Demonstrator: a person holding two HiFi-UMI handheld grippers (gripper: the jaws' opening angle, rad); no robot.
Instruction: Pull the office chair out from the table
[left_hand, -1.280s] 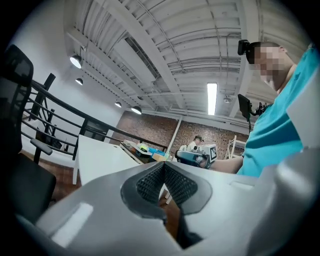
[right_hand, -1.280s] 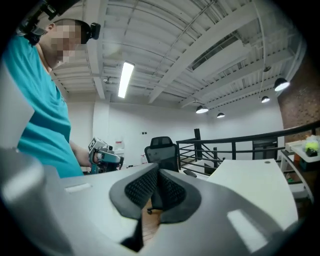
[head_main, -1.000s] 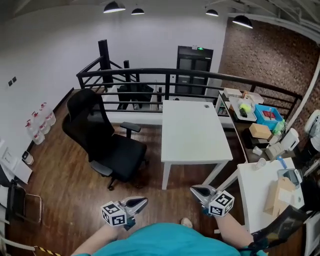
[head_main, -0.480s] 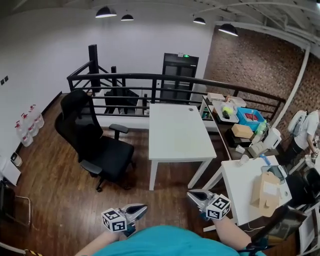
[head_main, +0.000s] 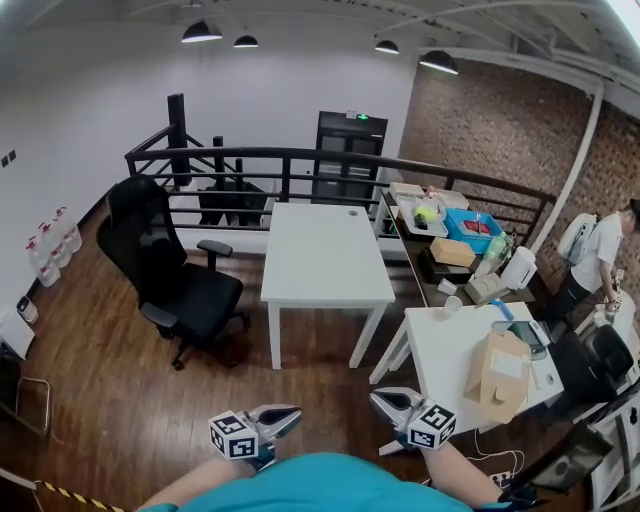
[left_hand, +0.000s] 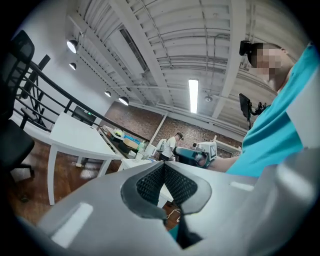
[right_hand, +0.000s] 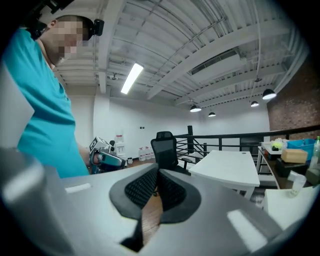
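Against the left wall a few water bottles (head_main: 45, 255) stand on the dark wooden floor (head_main: 100, 400). Next along is the black office chair (head_main: 165, 275) on its wheeled base. It stands off the left side of the long white tabletop (head_main: 320, 250) with a strip of floor between them, its high back toward the wall and its seat angled toward the tabletop. A black railing (head_main: 300, 160) runs behind both. Beyond the railing is a dark door (head_main: 345, 150), and black lamps (head_main: 200, 32) hang from the ceiling.

To the right of the tabletop, a shelf (head_main: 440, 215) by the railing is crowded with boxes and a blue bin (head_main: 470, 225). Nearer, a smaller white tabletop (head_main: 440, 345) carries a brown cardboard box (head_main: 497, 372). A brick wall (head_main: 490, 130) closes the right side of the room, and at the far right a person in a white top (head_main: 598, 255) stands by more furniture.

In the foreground, someone in a teal shirt (head_main: 320, 485) holds both tools out in front of the body, well short of the chair and the tabletop. The left tool (head_main: 280, 414) has its jaws pressed together with nothing between them. The right tool (head_main: 385, 400) is the same, its ribbed pads meeting at the tips and gripping nothing.
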